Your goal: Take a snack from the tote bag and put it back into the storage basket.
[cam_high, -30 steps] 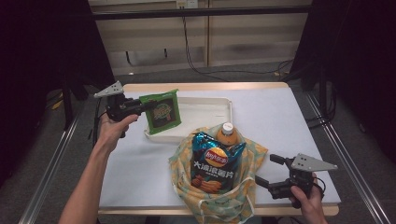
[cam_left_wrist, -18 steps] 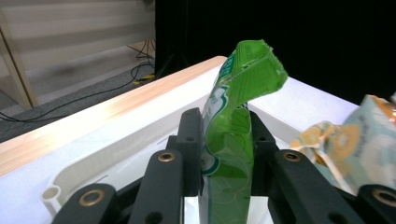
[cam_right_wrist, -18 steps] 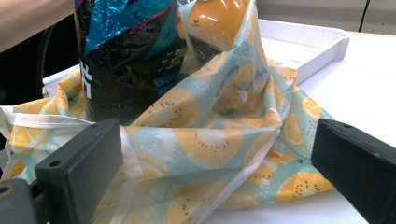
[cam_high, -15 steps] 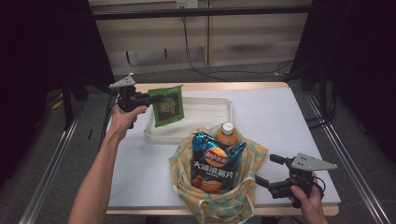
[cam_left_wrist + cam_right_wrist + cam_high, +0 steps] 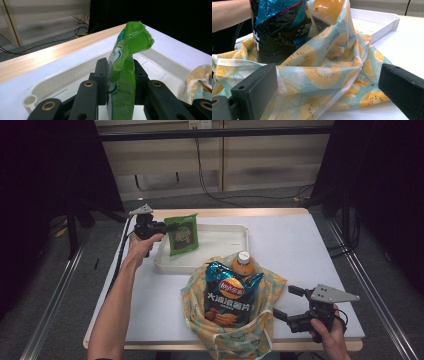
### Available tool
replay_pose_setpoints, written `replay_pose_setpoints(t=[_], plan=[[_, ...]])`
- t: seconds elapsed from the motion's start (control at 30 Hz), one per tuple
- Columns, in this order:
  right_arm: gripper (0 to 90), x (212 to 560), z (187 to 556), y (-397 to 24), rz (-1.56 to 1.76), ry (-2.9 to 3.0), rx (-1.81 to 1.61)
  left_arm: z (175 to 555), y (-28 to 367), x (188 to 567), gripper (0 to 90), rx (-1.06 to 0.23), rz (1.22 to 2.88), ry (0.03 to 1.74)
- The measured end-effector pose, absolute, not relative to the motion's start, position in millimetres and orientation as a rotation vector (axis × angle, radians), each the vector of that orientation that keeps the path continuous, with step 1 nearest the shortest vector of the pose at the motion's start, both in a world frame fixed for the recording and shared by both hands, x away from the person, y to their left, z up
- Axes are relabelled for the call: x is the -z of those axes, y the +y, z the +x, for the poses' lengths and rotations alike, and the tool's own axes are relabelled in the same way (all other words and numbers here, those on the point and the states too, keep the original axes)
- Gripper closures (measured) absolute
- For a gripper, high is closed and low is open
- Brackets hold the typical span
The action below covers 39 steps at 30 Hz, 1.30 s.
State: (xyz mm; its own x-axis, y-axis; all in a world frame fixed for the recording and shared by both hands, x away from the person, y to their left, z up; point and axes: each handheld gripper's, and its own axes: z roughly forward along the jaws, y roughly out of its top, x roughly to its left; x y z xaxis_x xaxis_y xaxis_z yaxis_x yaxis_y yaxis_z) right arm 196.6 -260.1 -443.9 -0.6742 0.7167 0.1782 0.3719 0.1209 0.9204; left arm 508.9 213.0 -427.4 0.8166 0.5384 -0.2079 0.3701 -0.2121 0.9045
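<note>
- Two grippers are at work: the left gripper (image 5: 167,226) pinches a green snack packet (image 5: 182,234) by its edge, holding it upright over the left end of the white tray (image 5: 220,245); in the left gripper view the packet (image 5: 125,72) sits squeezed between the two black jaws.
- Right gripper (image 5: 284,302), jaws spread wide with nothing between them, rests at the table's near right corner, just beside the lemon-print cloth bag (image 5: 260,320).
- That bag stands near the front edge, holding a blue chips bag (image 5: 227,292) and an orange bottle with a white cap (image 5: 242,262), just in front of the tray.
- White tabletop (image 5: 300,245) lies bare to the right of the tray.
</note>
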Motion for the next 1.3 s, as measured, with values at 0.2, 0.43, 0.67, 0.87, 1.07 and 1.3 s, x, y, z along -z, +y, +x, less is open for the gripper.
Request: replay_pose_setpoints(t=[0.2,0.43,0.67,0.87,1.07,1.3], plan=[[1.7,443.8,195.6,-260.1,1.061,2.096,-1.572,510.5,210.5,432.4,69.8,-0.227,1.879,0.695],[1.7,443.5,194.8,-260.0,1.058,2.101,-1.571,514.6,209.9,439.3,68.7,-0.252,1.884,0.706],[1.8,443.6,194.8,-259.8,1.058,2.105,-1.571,519.1,212.8,445.2,67.7,-0.258,1.88,0.752],[1.8,443.7,195.0,-260.0,1.056,2.105,-1.572,524.3,216.5,451.5,66.6,-0.235,1.862,0.785],[1.8,443.7,194.6,-260.0,1.058,2.108,-1.571,527.6,220.3,457.0,63.0,-0.233,1.86,0.819],[1.8,443.8,194.5,-259.1,1.05,2.12,-1.575,528.2,225.4,451.7,51.1,-0.29,1.834,0.849]])
